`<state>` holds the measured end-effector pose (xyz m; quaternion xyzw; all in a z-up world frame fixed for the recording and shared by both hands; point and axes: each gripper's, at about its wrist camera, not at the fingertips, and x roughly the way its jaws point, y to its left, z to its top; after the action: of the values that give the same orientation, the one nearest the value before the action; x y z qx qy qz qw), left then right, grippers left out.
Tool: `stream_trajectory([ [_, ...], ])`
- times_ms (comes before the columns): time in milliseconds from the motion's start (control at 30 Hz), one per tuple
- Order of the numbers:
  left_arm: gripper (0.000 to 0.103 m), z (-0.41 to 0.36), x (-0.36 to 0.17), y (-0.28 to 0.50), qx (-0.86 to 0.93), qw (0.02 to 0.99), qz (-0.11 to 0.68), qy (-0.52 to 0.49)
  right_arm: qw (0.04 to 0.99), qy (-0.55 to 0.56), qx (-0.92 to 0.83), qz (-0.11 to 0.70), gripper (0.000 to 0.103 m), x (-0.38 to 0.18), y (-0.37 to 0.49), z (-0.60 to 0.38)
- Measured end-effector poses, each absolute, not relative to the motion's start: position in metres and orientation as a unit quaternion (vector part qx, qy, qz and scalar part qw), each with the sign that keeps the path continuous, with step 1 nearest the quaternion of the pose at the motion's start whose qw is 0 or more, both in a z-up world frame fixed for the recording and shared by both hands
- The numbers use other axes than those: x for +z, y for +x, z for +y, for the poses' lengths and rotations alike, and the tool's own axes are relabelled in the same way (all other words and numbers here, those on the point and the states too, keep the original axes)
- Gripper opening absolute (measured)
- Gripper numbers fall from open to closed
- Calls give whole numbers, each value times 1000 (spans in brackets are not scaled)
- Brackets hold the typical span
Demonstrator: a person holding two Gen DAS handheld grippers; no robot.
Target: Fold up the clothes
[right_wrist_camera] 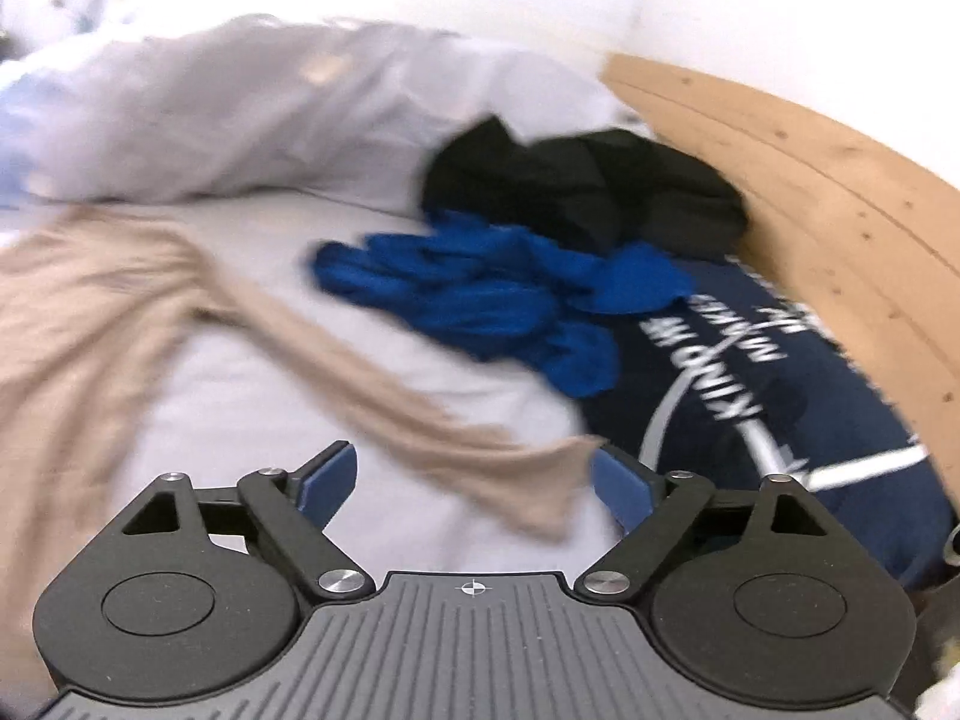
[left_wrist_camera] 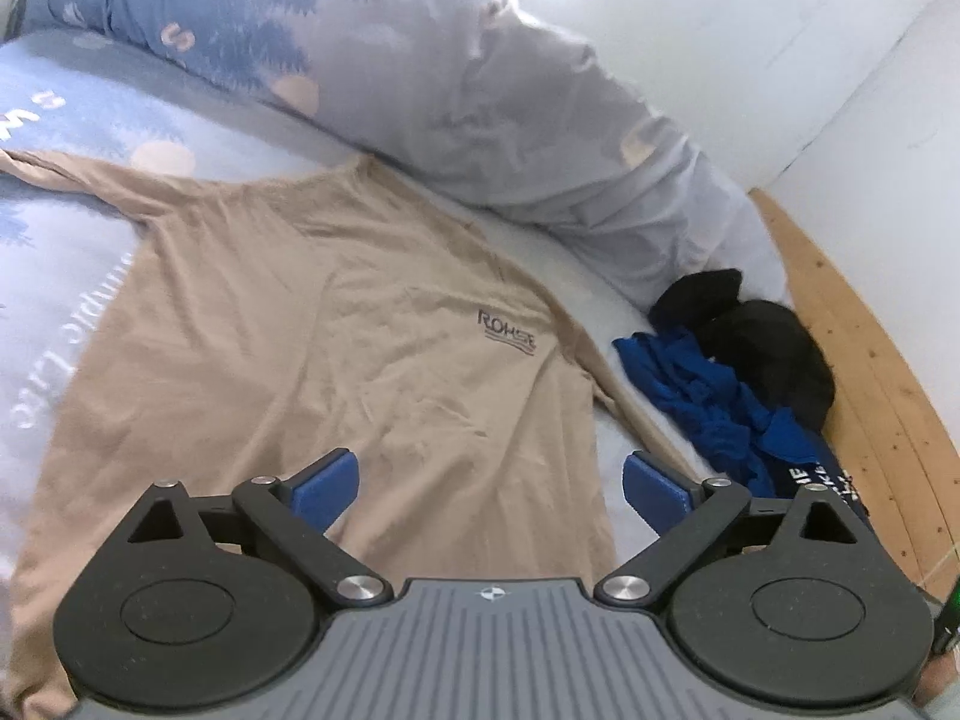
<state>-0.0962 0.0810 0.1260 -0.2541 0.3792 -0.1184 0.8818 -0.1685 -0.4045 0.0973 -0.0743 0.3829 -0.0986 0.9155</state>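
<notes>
A beige long-sleeved shirt [left_wrist_camera: 336,324] with a dark chest logo lies spread flat on the bed. My left gripper [left_wrist_camera: 489,483] is open just above the shirt's right side edge, nothing between its blue pads. In the right wrist view the shirt's right sleeve [right_wrist_camera: 360,372] runs down towards the camera, and its cuff lies between the pads of my open right gripper [right_wrist_camera: 474,483], which is not closed on it. That view is blurred by motion.
A pile of clothes lies to the right: a crumpled blue garment [right_wrist_camera: 480,294], a black one [right_wrist_camera: 588,186] and a folded navy shirt with white print [right_wrist_camera: 774,396]. A rumpled duvet [left_wrist_camera: 456,96] lies behind the shirt. A wooden bed frame [right_wrist_camera: 828,198] borders the right side.
</notes>
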Motion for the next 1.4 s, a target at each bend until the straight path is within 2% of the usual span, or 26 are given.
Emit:
stream_trajectory([
  [133,101,91,131,-132,-125,883,377,-249,929,-61,-62,360,89,119,-217,-363],
  [267,103,101,129,-167,-138,884,366,-254,916,14,1,400,88,90,-234,-341],
  [433,103,104,116,-203,-147,887,358,-253,900,7,45,433,85,43,-233,-305],
  [500,103,106,112,-212,-142,890,353,-253,895,4,49,444,77,34,-228,-296],
  [567,103,108,110,-215,-136,890,351,-257,889,-4,45,456,61,31,-224,-290],
  [633,103,112,111,-219,-136,889,345,-267,883,-13,41,468,60,28,-219,-283],
  [733,103,116,114,-218,-140,889,332,-282,873,-26,36,485,33,24,-213,-273],
  [767,103,118,115,-218,-140,889,329,-286,870,-30,34,491,14,22,-211,-270],
  [800,103,119,115,-221,-140,889,326,-288,867,-34,32,496,4,21,-209,-267],
  [900,103,126,117,-223,-132,890,320,-298,863,-35,27,503,4,6,-228,-255],
  [1067,103,139,125,-229,-132,890,302,-314,865,-28,12,500,4,36,-258,-258],
  [1233,103,142,128,-233,-131,889,303,-319,837,-43,-62,542,2,25,-255,-274],
  [1400,103,142,134,-240,-118,900,296,-297,882,-59,34,467,10,54,-272,-219],
])
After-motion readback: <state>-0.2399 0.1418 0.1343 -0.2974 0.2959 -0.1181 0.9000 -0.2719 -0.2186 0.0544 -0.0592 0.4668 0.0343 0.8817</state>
